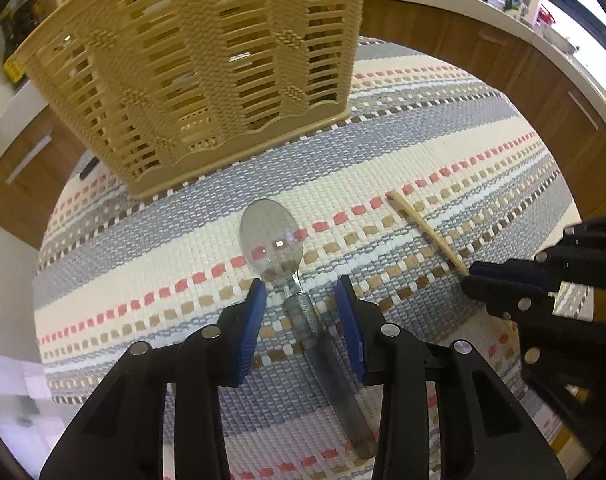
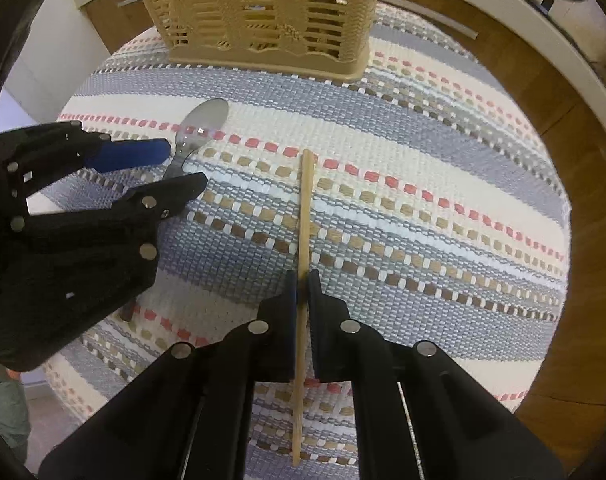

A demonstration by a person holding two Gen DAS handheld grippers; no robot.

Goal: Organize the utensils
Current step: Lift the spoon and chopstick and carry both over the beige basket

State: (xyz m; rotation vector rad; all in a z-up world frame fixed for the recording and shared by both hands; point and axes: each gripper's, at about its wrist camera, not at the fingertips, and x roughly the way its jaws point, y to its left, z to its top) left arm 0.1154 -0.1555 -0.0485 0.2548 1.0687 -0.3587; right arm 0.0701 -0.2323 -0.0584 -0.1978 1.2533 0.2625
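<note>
Blue-padded jaws of the left gripper (image 1: 301,292) stand apart, one on either side of the neck of a clear plastic spoon (image 1: 272,236), and the pads do not touch it. From this gripper the spoon's bowl lies at twelve o'clock and its frosted handle runs back toward six o'clock between the fingers, flat on the striped woven mat (image 1: 403,168). The right gripper (image 2: 302,280) is closed on a thin wooden stick (image 2: 306,208), probably a chopstick; its pads press the stick from both sides about midway along its length. The stick's far end points to twelve o'clock and its near end runs under the gripper toward six. It looks as if it lies on the mat, though a slight lift cannot be ruled out.

Further out, at twelve o'clock from both grippers, a beige slatted basket (image 1: 207,60) stands on the mat. Something glints through its slats, but what it holds cannot be told.

Judging from this, both utensils remain outside the basket. One is gripped, the other merely straddled, so closing on the spoon, lifting and placing both remain.
</note>
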